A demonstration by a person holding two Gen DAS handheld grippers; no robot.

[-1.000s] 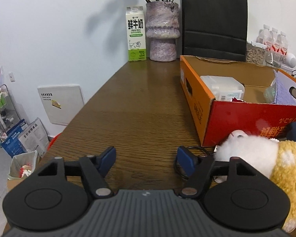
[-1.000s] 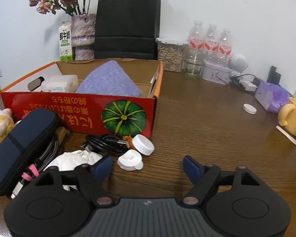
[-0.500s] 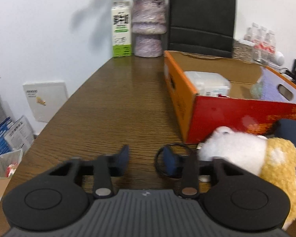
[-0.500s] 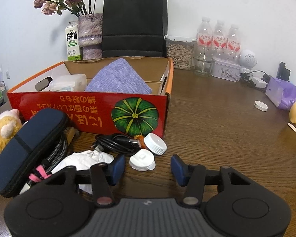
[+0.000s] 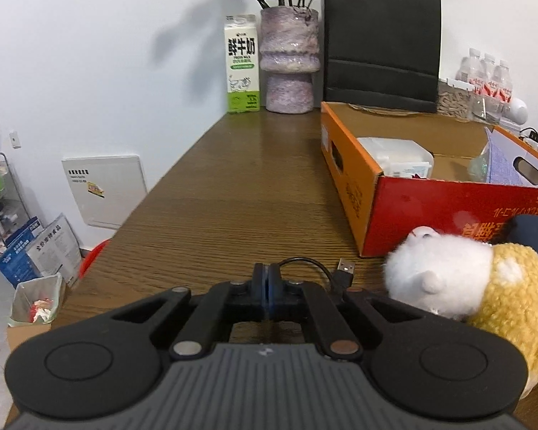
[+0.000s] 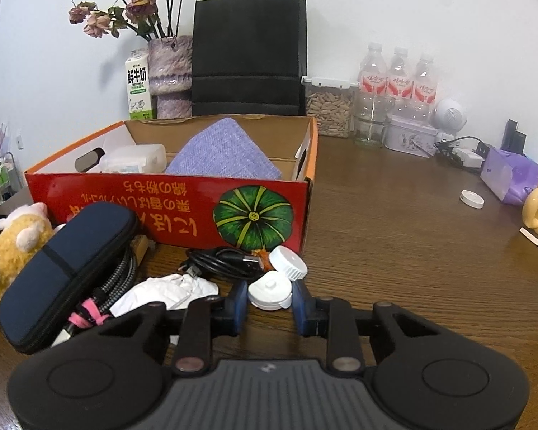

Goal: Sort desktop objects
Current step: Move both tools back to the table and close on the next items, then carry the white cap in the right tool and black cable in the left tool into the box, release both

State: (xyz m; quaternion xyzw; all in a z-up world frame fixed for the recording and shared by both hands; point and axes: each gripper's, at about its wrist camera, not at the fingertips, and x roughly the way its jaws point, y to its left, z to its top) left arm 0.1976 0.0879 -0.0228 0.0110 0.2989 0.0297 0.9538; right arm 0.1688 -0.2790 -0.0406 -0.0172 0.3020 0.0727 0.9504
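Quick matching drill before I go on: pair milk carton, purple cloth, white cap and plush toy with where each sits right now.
Things:
1. milk carton
2. purple cloth
3. white cap
4. plush toy

Places:
A. between the right gripper's closing jaws
B. beside the vase
C. left of the dark pouch
D. inside the red box

Pairs: 1-B, 2-D, 3-A, 4-C

We saw a brown wood-grained desk [image 5: 233,186]. The box [image 6: 132,197] ahead of the right gripper [image 6: 269,302] was red in front with an orange rim, yellow lettering and a green striped pumpkin print [image 6: 253,216]; a lilac woven cloth [image 6: 222,154] lay inside. Between the blue pads sat a white cap [image 6: 269,290]. Left of it lay a navy pouch [image 6: 61,268] and a yellow-and-white plush toy [image 5: 462,279]. The milk carton [image 5: 243,64] was white and green, the paper bag [image 5: 382,46] black.
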